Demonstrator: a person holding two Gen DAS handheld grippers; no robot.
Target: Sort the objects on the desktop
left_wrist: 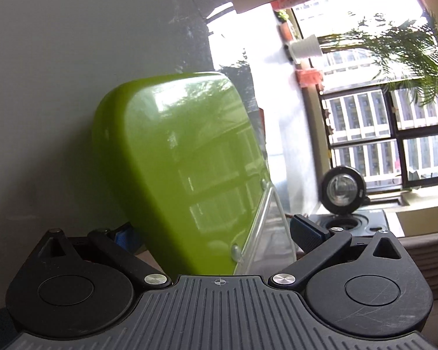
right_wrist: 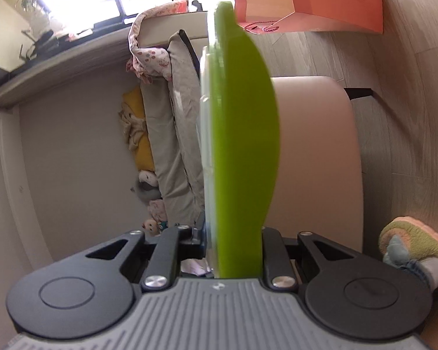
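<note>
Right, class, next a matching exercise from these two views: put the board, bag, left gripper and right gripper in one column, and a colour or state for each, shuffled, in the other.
Column one:
1. board
2. bag
3. left gripper
4. right gripper

Column two:
A. open
B. green
C. shut on the board
D. orange-pink

Pairs: 1-B, 2-D, 3-A, 4-C.
</note>
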